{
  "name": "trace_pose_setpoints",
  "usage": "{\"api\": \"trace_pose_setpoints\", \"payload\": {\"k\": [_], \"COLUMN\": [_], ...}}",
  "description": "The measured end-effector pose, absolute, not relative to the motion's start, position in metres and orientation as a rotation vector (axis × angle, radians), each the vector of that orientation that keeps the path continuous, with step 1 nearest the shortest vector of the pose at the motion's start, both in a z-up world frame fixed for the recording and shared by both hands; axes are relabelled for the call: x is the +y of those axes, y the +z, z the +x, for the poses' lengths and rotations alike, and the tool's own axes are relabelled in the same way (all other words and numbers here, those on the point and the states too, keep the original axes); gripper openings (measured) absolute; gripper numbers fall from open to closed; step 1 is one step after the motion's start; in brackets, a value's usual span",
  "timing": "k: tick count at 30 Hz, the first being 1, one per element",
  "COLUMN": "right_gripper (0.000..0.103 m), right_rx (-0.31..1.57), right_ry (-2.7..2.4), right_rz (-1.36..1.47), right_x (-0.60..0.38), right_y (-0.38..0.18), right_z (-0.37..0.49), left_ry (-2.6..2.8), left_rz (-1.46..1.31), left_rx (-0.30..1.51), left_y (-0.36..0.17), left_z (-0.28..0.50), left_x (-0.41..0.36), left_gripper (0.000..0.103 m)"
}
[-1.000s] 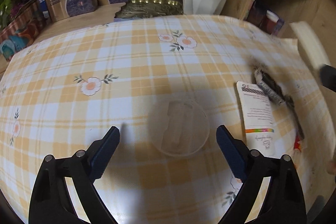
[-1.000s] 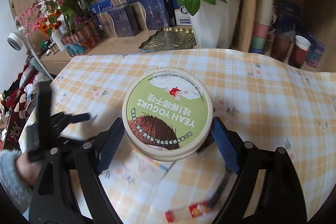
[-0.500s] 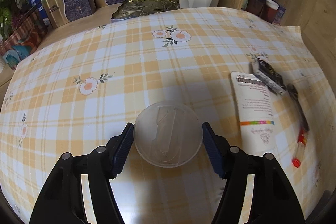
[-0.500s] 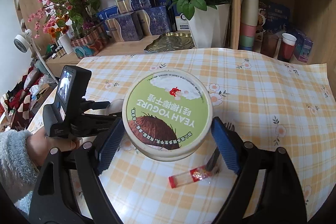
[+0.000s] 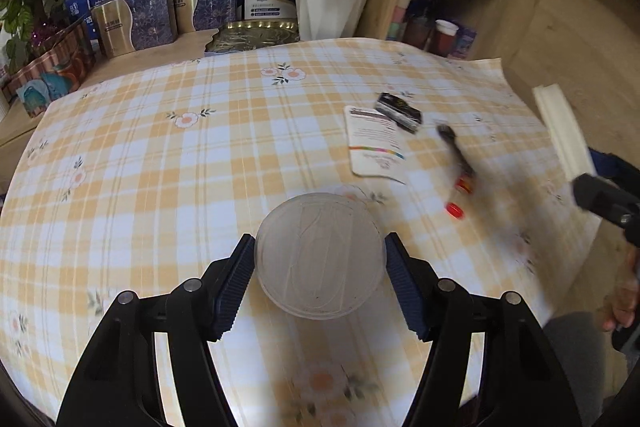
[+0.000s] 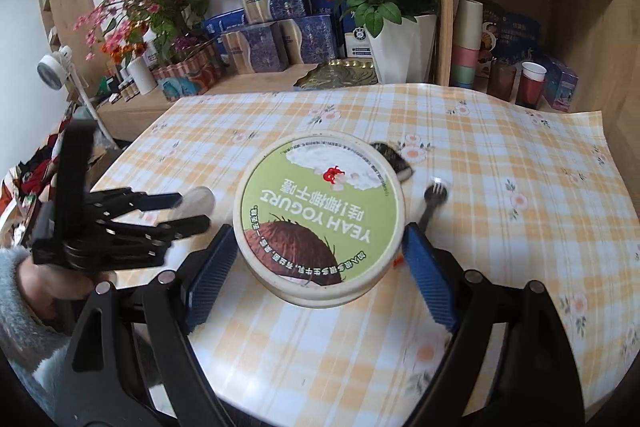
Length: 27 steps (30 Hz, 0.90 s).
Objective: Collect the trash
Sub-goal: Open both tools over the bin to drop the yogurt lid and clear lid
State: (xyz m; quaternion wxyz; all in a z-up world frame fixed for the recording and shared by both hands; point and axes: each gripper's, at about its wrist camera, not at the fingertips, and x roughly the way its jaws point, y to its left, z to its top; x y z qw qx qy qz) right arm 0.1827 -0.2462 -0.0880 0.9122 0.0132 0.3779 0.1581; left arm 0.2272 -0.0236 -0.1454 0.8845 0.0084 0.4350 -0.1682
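My left gripper (image 5: 320,275) is shut on a clear plastic lid (image 5: 320,255) and holds it above the checked tablecloth (image 5: 200,163). My right gripper (image 6: 318,259) is shut on a green-topped yogurt cup (image 6: 320,223) and holds it above the table. The left gripper with its lid also shows in the right wrist view (image 6: 188,207), to the left of the cup. On the cloth lie a white printed wrapper (image 5: 374,143), a black packet (image 5: 400,111), a black plastic fork (image 5: 454,147) and a small red-ended tube (image 5: 460,193).
Blue and gold boxes (image 5: 160,15), a gold tray (image 5: 256,35) and a white vase of red roses (image 5: 328,3) stand behind the table. A wooden shelf with cups (image 6: 516,79) is at the right. The table's right edge (image 5: 560,131) is close.
My left gripper closed on the clear lid and lifted it off the cloth. Both grippers rose and pulled back; the yogurt cup stays held in the right one.
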Motion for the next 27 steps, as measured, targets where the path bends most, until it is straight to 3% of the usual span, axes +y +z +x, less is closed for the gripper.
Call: {"api": "trace_pose_setpoints", "payload": {"k": [17,27], "right_gripper": [0.083,0.084], "right_rx": [0.937,1.17], "right_ry": [0.421,0.474], "right_rz": [0.014,0.103], "right_x": [-0.218,-0.198], "right_y": [-0.142,-0.201], "right_z": [0.027,0.018], "left_ry": [-0.427,-0.434], "left_rz": [-0.065,-0.051], "left_rx": [0.831,0.845], "left_y": [-0.121,-0.129], "left_z": [0.062,0.031], "left_x": [-0.014,-0.017], "left_gripper": [0.064,0.064]}}
